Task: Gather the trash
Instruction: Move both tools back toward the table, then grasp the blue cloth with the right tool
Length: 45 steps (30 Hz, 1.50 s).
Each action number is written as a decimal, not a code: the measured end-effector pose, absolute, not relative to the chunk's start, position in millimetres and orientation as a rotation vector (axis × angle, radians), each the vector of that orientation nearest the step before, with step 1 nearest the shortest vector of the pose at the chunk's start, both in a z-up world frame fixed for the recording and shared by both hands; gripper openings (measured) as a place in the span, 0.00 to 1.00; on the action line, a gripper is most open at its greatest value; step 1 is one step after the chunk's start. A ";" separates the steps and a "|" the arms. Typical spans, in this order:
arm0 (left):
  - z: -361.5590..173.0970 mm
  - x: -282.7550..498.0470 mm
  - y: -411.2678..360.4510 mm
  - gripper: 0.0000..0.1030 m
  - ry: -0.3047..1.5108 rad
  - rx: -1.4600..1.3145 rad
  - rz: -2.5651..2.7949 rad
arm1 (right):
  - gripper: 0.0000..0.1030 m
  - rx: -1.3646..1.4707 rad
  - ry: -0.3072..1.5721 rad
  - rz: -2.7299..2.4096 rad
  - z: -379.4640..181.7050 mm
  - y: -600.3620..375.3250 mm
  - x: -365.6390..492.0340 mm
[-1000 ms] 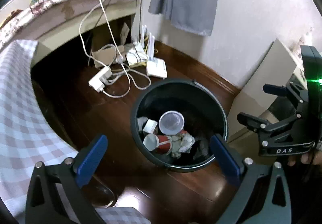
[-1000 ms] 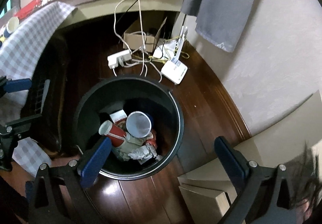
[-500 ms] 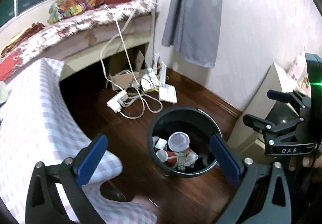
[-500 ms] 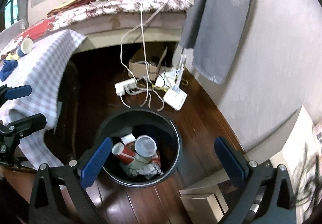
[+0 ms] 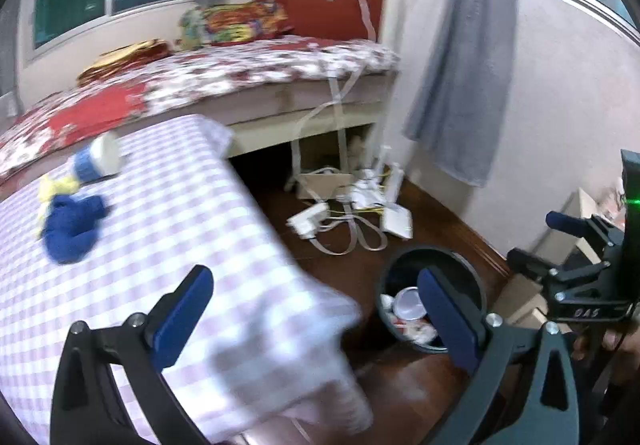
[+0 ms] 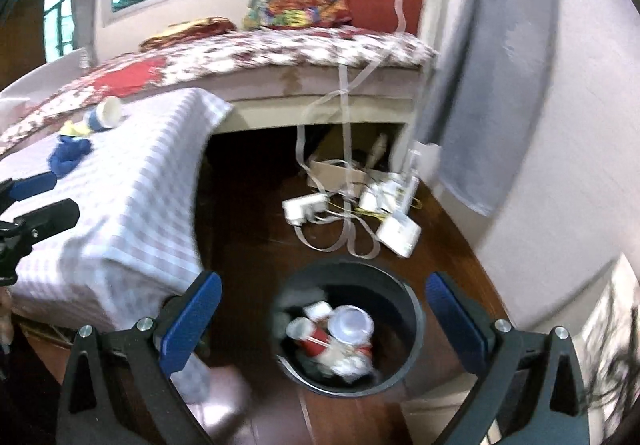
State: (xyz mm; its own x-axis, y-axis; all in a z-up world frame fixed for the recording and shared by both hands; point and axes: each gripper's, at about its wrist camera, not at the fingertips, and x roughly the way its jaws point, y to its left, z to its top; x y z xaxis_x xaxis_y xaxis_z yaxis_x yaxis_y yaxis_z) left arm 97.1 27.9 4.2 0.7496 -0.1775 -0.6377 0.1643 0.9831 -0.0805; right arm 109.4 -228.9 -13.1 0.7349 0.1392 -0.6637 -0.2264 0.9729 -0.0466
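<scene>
A black trash bin (image 6: 412,321) stands on the dark wood floor with cups and crumpled paper (image 6: 340,341) inside; it also shows in the left wrist view (image 5: 472,277). My right gripper (image 6: 320,321) is open and empty, high above the bin. My left gripper (image 5: 316,313) is open and empty, above the corner of the checked table (image 5: 168,245). On that table lie a tipped white-and-blue cup (image 5: 98,161), a blue crumpled cloth (image 5: 72,225) and a yellow scrap (image 5: 56,187); the cup (image 6: 104,115) and the cloth (image 6: 68,157) show in the right wrist view too.
A bed (image 5: 240,73) with a floral cover stands behind the table. A power strip, white boxes and cables (image 6: 352,205) lie on the floor by the wall. A grey cloth (image 5: 460,85) hangs on the wall. A cardboard box (image 5: 520,297) stands right of the bin.
Both grippers have risen and tilted up away from the bin. The bin now looks smaller and lower, and the table top with its cup and cloth has come into view.
</scene>
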 end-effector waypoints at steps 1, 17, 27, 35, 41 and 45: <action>4.1 95.6 37.8 0.99 0.698 -0.026 -0.169 | 1.00 -0.120 0.717 0.224 -12.2 -218.1 113.5; 5.3 60.9 244.3 0.99 0.667 -0.153 0.236 | 1.00 -0.229 0.740 0.597 1.3 25.9 151.6; -10.2 61.5 328.8 0.99 0.668 -0.228 0.338 | 1.00 -0.275 0.733 0.729 -8.4 147.8 178.1; -23.2 88.3 353.6 0.99 0.685 -0.252 0.334 | 0.97 -0.304 0.792 0.760 -35.6 212.9 215.4; -31.3 96.9 359.2 0.99 0.696 -0.287 0.330 | 0.59 -0.324 0.856 0.782 -57.1 231.1 231.1; -35.2 100.8 357.8 0.99 0.710 -0.288 0.329 | 0.37 -0.292 0.834 0.808 -53.4 216.7 224.1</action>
